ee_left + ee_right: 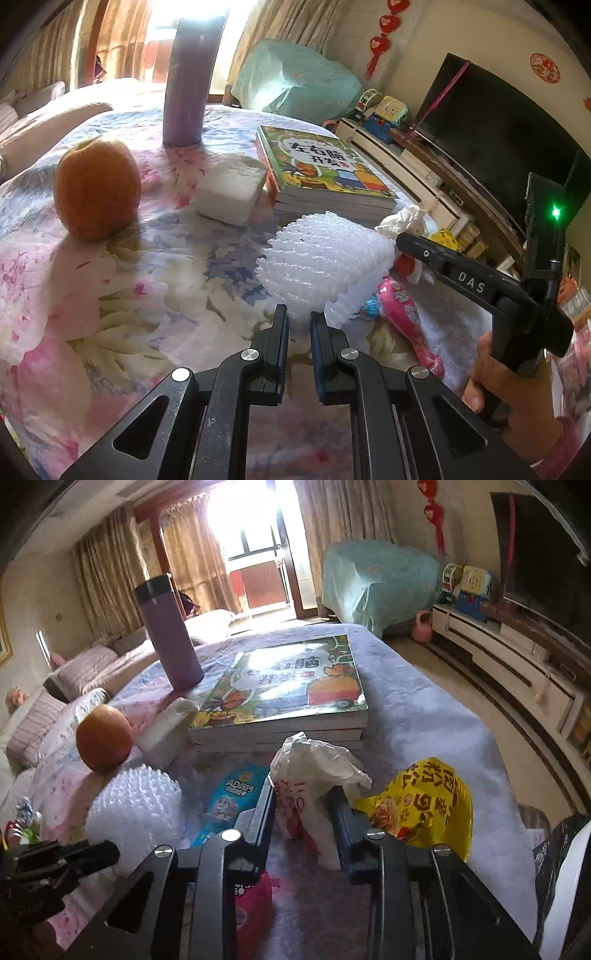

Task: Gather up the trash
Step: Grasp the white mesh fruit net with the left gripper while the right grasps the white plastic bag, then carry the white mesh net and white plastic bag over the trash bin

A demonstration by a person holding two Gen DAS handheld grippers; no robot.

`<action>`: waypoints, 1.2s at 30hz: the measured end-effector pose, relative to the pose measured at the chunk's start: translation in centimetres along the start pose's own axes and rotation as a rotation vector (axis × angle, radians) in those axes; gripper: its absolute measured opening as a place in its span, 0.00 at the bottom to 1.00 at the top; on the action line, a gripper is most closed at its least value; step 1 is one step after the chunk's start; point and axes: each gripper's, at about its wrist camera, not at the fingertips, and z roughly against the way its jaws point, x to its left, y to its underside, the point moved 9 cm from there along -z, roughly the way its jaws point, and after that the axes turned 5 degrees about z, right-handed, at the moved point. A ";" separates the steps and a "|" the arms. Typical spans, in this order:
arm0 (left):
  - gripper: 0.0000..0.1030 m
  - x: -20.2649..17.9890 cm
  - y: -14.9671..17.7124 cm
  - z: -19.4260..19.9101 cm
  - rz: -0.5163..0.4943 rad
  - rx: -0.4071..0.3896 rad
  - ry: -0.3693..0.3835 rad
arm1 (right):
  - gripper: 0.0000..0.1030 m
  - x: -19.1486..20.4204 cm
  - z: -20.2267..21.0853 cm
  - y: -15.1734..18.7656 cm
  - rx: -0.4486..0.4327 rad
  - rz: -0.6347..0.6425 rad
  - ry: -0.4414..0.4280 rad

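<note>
Several pieces of trash are lying on the flower-printed bedcover [424, 709], and I am reading all of them off the stack of green-covered picture books [288, 698] as my landmark. None of them looks collected yet, as far as I can judge.

I am closing my right gripper [303, 812] around the crumpled white plastic bag with red print [314, 775], which is sitting just in front of the books; the jaws are hugging its sides and seem to be pinching it, though it is resting on the cover, not lifted. Beside it, further from the books on the right, the yellow crinkled snack wrapper [432, 805] is waiting. To the left of the bag a blue drink carton [232, 794] is lying flat, and a pink foil packet [251, 897] is showing under my gripper.

I am holding my left gripper [299, 325] at the near edge of the white foam fruit net [325, 266], in front of the books; the jaws are parted only narrowly, and I cannot tell whether they are nipping the foam.

Next to the books, the orange [98, 188], the white foam block [231, 188] and the purple cylindrical flask [188, 85] are standing untouched. At the right edge of the right view, something dark that may be a bag [557, 849] is showing, but I am unsure.
</note>
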 end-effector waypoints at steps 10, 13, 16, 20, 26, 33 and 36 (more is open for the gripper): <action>0.10 -1.9 0.6 2.2 -0.013 -0.025 0.030 | 0.15 0.7 6.5 0.5 -0.088 -0.078 -0.114; 0.10 -2.3 1.0 2.9 -0.018 -0.028 0.037 | 0.15 0.8 8.3 1.1 -0.099 -0.107 -0.154; 0.10 -2.8 1.6 3.5 -0.020 -0.026 0.047 | 0.15 1.0 10.2 2.4 -0.104 -0.110 -0.170; 0.10 -4.1 2.4 4.0 -0.038 -0.017 0.065 | 0.15 0.4 11.7 4.0 -0.106 -0.139 -0.165; 0.10 -7.5 4.1 3.9 -0.097 0.010 0.100 | 0.15 -2.3 14.0 6.3 -0.109 -0.193 -0.120; 0.10 -11.6 5.6 3.5 -0.157 0.045 0.149 | 0.15 -5.8 17.0 7.9 -0.128 -0.241 -0.058; 0.10 -13.1 5.9 3.2 -0.185 0.055 0.164 | 0.15 -7.0 17.9 8.5 -0.134 -0.263 -0.039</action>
